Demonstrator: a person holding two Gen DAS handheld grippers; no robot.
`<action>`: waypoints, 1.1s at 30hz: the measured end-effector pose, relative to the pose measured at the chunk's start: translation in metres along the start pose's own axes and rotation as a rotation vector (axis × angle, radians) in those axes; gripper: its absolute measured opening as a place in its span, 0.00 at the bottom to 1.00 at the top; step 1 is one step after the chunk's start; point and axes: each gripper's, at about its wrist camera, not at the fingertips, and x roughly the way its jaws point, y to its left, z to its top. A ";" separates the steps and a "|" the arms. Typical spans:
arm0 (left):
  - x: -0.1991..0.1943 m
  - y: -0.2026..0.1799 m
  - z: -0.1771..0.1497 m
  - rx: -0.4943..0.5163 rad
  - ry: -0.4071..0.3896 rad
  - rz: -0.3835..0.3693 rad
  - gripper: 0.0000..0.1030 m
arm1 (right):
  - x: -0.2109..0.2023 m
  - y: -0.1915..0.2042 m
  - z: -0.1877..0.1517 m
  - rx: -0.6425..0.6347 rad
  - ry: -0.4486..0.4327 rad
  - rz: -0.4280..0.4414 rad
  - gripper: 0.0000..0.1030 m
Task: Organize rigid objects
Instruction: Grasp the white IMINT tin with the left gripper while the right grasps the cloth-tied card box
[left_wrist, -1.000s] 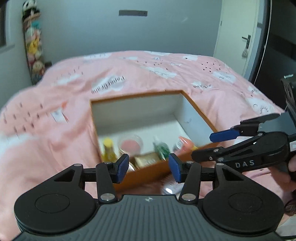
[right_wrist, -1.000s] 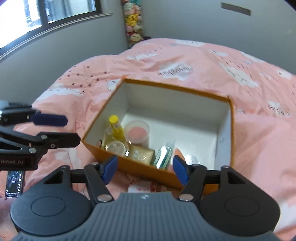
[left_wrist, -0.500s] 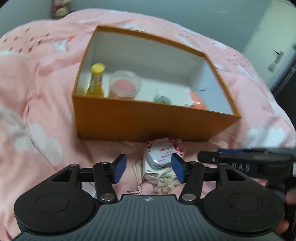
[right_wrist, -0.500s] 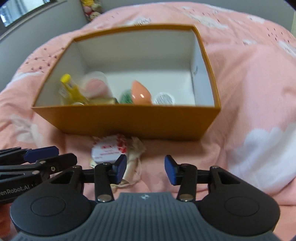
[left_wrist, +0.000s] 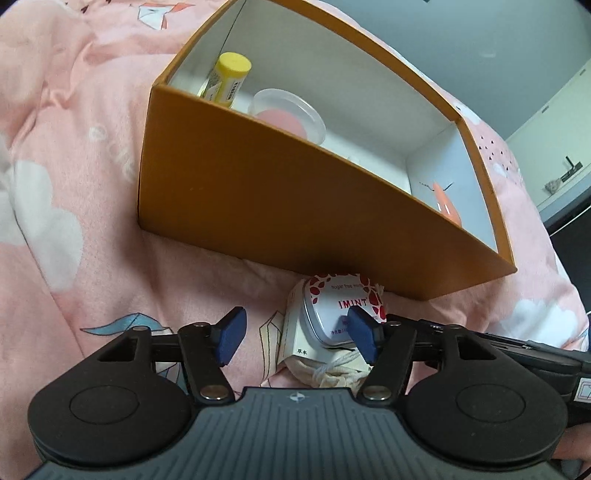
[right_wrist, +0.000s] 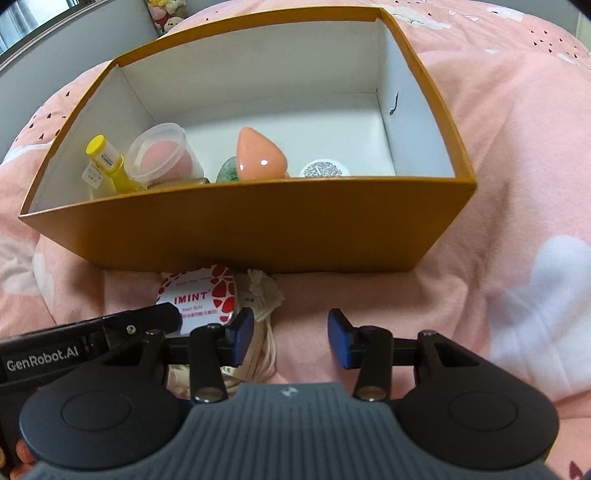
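Round white-and-red mint tin (left_wrist: 334, 314) is seen flat on the bed, just ahead of the wide, just-opened left tongs (left_wrist: 293, 334); the narrower, empty right tongs (right_wrist: 291, 341) are offset beside it.

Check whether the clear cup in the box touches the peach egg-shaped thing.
Apart. The right wrist view shows a plain gap between the clear cup and the peach egg-shaped thing.

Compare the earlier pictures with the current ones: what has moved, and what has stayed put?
Both hand-held grippers came down from above the orange box to the bedspread in front of it. The left hand-held gripper has been opening beside the mint tin; the right hand-held gripper has been closing, empty. Box contents, tin and pouch stayed put.
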 end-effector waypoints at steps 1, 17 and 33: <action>0.002 0.002 0.000 -0.005 -0.001 -0.003 0.73 | 0.002 0.001 0.000 -0.001 -0.001 0.002 0.43; 0.014 0.006 0.005 -0.070 0.003 -0.120 0.45 | 0.013 0.005 0.006 -0.009 0.003 0.067 0.34; -0.053 0.001 -0.005 -0.009 -0.138 -0.094 0.19 | 0.002 -0.005 0.002 0.068 0.004 0.077 0.39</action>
